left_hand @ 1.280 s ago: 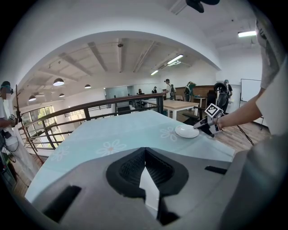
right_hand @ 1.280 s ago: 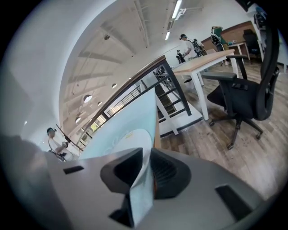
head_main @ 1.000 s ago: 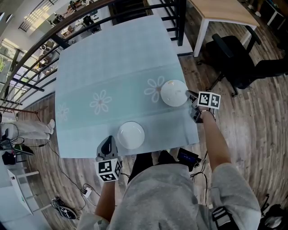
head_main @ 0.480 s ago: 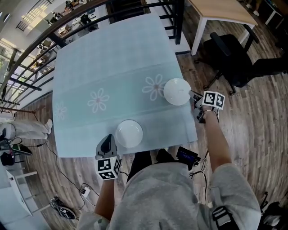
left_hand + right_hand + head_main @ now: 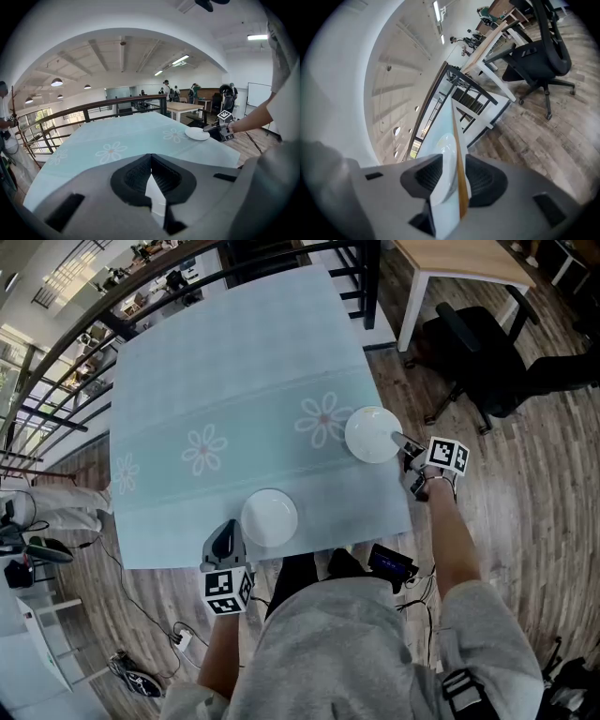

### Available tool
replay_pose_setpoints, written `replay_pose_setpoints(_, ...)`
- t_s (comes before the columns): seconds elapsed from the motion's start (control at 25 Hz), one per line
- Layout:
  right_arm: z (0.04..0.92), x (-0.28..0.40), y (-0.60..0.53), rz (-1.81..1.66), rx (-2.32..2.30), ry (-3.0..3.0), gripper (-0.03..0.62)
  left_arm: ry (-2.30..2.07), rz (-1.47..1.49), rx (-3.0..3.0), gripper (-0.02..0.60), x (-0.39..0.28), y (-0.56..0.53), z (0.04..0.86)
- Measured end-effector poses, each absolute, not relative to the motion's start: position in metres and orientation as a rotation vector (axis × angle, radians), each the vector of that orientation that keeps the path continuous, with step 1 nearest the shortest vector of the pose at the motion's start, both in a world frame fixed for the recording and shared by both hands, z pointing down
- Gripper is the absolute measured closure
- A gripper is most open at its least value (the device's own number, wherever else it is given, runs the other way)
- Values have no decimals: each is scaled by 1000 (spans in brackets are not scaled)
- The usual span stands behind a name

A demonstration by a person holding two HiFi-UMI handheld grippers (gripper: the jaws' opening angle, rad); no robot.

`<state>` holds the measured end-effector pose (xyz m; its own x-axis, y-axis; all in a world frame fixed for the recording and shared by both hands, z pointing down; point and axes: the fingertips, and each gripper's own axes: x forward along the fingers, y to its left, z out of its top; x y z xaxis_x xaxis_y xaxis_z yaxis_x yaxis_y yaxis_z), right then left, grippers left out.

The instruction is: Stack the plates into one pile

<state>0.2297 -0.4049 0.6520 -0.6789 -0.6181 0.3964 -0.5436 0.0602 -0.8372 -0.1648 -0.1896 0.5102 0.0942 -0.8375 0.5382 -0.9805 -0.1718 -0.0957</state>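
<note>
**Far plate at the table's edge, not yet lifted**

At the right gripper (image 5: 405, 443): parted, having just been opening, and pinching nothing. Between its pads, the rim of the far round white ceramic plate (image 5: 373, 434) together with the orange-brown edge strip of the table (image 5: 234, 381). Over that table, a pale teal flower-printed cloth. Rolled onto its side and reaching in from beyond the table's right edge, with that plate's rim at the very border.

At the left gripper (image 5: 228, 532): clamped fully together, on nothing certain. Only a white sliver behind the tips, impossible to identify. Parked at the near edge, just beside the second round white plate (image 5: 269, 517), itself flat on the cloth and well apart from the first.

Judged as the pick-up step, with no stacking done and each plate lying alone. Next, probably:
- Slide the pads onto the plate rim alone, clear of the table's edge strip.
- Squeeze firmly and lift level.
- Carry across to the near plate and lower centred onto it.

Worth guarding against catching the cloth in the pinch, or nudging the plate off the edge.
</note>
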Motion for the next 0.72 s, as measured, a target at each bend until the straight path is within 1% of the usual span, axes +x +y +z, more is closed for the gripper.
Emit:
replay_pose_setpoints(0.08, 656, 229, -410, -1719, -1248, 2218, 459, -1809, 706, 2081, 561, -167, -189, 510)
replay_pose_setpoints(0.2, 658, 224, -412, -1745, -1229, 2211, 525, -1809, 707, 2072, 561, -169, -189, 512)
replay_pose_setpoints(0.24, 658, 223, -411, -1753, -1219, 2207, 537, -1807, 709, 2071, 561, -169, -188, 513)
replay_pose_setpoints(0.44, 650, 230, -407, -1759, -1195, 2143, 551, -1793, 699, 2088, 561, -164, -193, 511)
replay_pose_setpoints(0.72, 639, 269, -384, -1709, -1205, 2006, 560, -1778, 683, 2112, 561, -151, -196, 511)
